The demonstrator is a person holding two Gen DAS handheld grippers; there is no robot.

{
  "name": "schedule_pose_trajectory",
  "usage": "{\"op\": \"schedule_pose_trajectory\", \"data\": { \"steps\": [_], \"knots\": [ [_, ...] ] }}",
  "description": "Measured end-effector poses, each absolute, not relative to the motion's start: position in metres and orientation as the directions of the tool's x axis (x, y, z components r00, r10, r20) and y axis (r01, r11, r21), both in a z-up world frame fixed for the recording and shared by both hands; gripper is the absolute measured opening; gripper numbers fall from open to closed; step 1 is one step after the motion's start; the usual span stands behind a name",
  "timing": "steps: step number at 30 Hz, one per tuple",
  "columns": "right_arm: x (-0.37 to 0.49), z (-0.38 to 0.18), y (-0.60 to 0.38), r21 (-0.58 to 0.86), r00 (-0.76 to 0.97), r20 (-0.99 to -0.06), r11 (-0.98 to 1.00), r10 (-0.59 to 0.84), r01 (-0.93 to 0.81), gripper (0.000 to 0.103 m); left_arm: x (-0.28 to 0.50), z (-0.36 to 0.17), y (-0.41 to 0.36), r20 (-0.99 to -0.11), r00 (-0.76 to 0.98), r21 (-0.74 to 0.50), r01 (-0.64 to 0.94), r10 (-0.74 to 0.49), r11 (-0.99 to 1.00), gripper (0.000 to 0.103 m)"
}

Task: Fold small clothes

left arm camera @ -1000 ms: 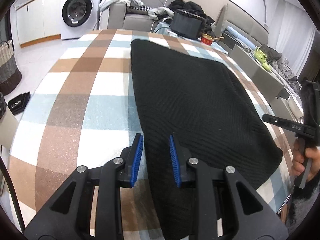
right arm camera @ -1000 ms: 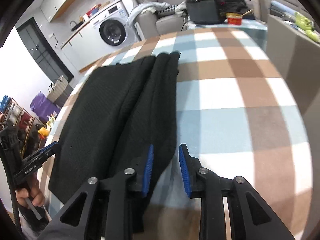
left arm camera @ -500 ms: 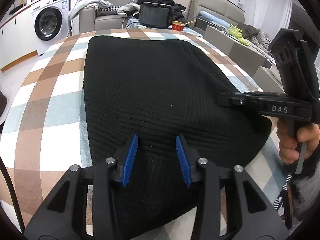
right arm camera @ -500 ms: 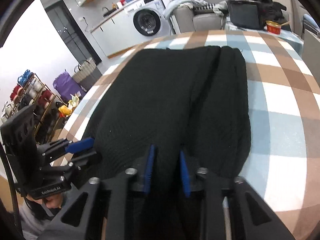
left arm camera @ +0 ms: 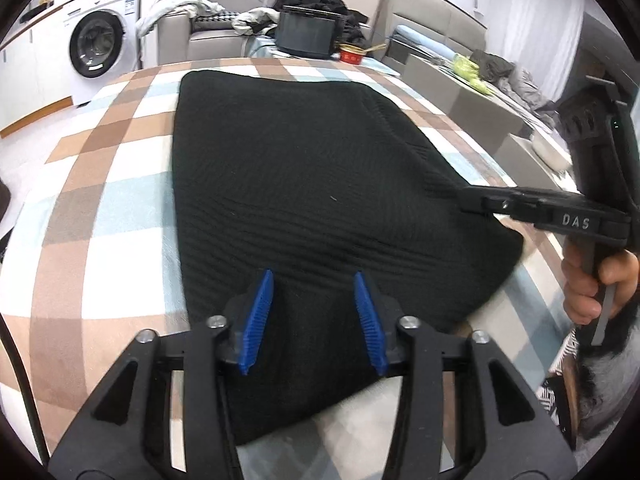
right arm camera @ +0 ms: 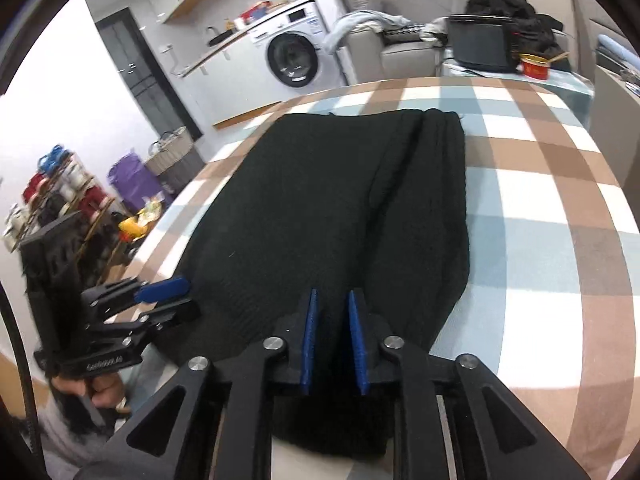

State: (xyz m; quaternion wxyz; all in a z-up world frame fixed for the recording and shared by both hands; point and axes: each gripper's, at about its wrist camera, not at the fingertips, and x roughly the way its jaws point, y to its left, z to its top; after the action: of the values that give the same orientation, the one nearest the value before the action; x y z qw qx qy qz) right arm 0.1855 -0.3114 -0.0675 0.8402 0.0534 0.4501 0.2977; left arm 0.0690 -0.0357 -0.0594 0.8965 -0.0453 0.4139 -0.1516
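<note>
A black ribbed knit garment (left arm camera: 300, 184) lies flat on the checked tablecloth (left arm camera: 100, 200), with a lengthwise fold along its right side (right arm camera: 404, 184). My left gripper (left arm camera: 313, 280) hovers over the near hem. Its jaws are opening, and only flat cloth shows beneath them. It also shows at the garment's left edge in the right wrist view (right arm camera: 172, 296). My right gripper (right arm camera: 332, 296) is over the near hem too. Its jaws stand a narrow gap apart and are opening, with black fabric in the gap. From the left wrist view, the right gripper (left arm camera: 472, 204) reaches onto the garment's right edge.
A washing machine (left arm camera: 96, 44) and a sofa heaped with clothes stand beyond the table. A black box (left arm camera: 308, 36) and a red bowl (left arm camera: 352, 54) sit past the far edge. A woven basket (right arm camera: 172, 156) and a shelf rack are at the left. A hand (left arm camera: 588, 280) grips the right tool.
Both grippers came in from the garment's side edges to over its near hem. The left jaws widened. The right jaws closed, then parted slightly.
</note>
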Motion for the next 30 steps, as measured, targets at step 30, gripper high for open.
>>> {"op": "schedule_pose_trajectory", "data": {
  "steps": [30],
  "knots": [
    [0.13,-0.087,-0.32,0.227,0.449,-0.763,0.843,0.465,-0.487,0.052,0.019,-0.064,-0.039,-0.756,0.606,-0.042,0.334,-0.249,0.942,0.057]
  ]
}}
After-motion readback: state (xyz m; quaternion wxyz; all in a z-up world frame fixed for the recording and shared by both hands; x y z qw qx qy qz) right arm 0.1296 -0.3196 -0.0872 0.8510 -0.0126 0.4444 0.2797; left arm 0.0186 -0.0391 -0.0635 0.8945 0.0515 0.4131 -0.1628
